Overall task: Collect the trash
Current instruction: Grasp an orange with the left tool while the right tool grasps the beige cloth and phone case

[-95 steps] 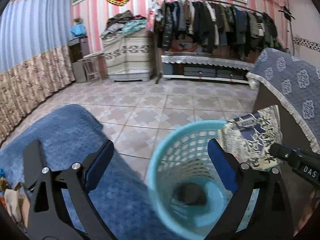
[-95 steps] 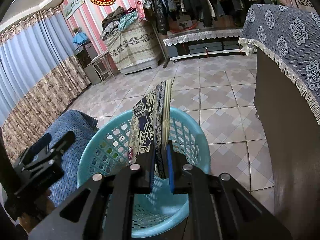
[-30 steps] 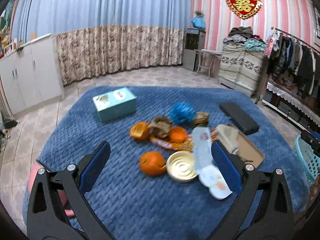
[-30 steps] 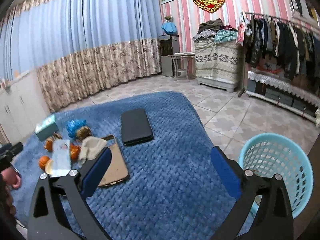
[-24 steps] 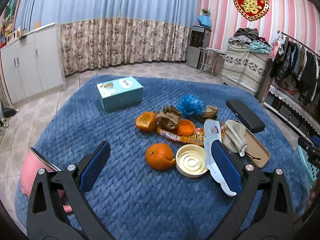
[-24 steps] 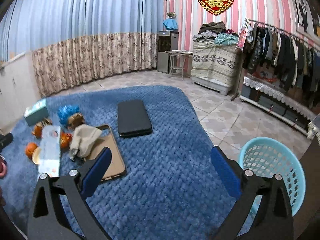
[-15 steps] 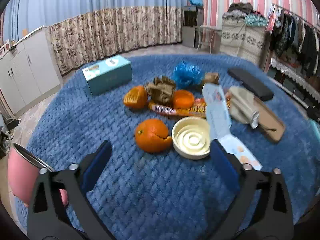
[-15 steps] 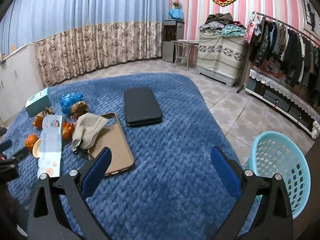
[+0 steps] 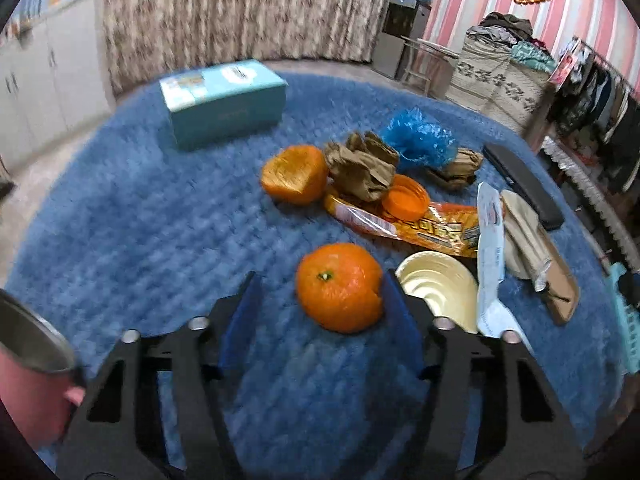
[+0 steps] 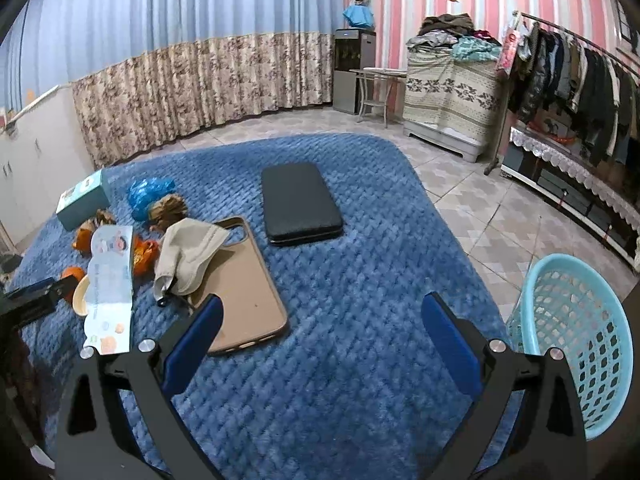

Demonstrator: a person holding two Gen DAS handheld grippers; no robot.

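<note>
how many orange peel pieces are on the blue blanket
2. One orange peel lies between the closing left gripper's fingers, beside the cream lid. The other peel sits farther back, next to the crumpled brown paper. More may hide under the wrappers.

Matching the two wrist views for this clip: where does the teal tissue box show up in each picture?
Left wrist: the teal tissue box sits upper left of centre, on the blue blanket beyond the orange peels.
Right wrist: the same box lies at the far left edge, small, behind the trash pile.
Shared landmark: the crumpled blue plastic bag, right of the box in both views.
</note>
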